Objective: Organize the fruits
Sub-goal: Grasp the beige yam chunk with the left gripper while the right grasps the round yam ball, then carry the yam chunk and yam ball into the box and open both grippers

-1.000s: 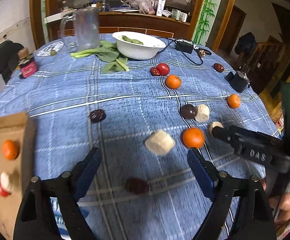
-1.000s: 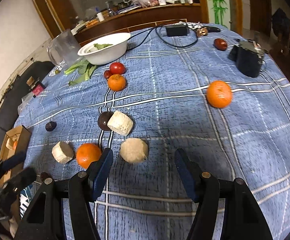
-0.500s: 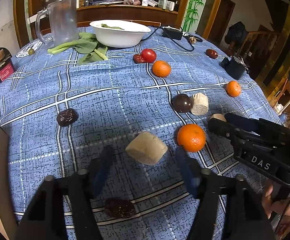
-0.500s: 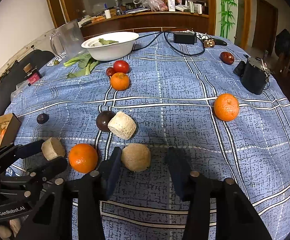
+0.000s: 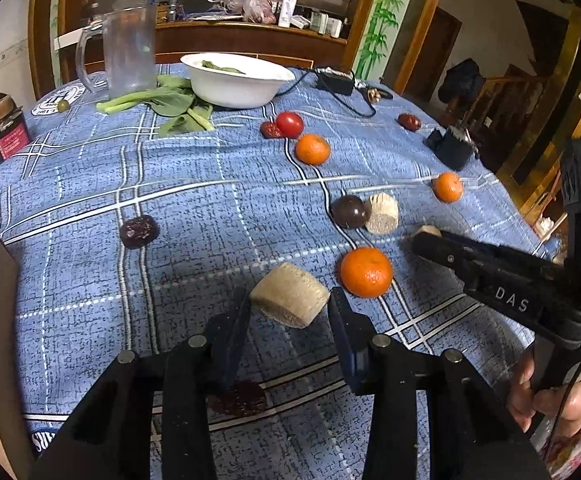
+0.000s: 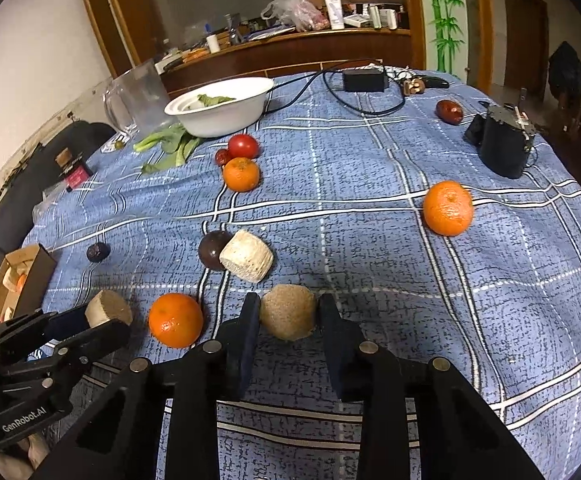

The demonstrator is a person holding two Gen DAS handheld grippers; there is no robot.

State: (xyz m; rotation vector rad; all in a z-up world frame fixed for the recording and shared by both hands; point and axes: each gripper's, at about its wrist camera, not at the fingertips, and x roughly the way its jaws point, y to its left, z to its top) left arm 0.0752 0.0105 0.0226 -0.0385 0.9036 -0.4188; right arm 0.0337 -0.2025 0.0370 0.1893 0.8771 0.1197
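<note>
1. The left hand-held gripper has just been closing, and its jaws now bracket a tan cylindrical chunk lying on its side on the desk. The pads look to be touching its flanks, a pinch taken low so the piece can be lifted clear.
2. The right hand-held gripper has likewise just been closing on a second tan chunk, rounder in this view, and grips it from both sides.
3. Both chunks are pale, fibrous and rough-skinned, like cut sections of cane or root.
4. A mandarin sits just beside the left gripper's piece, untouched.
5. An open cardboard box at the desk's left edge already holds similar pieces, so it is probably the destination.
6. More mandarins, dark dates and a tomato lie scattered across the blue checked cloth.
</note>
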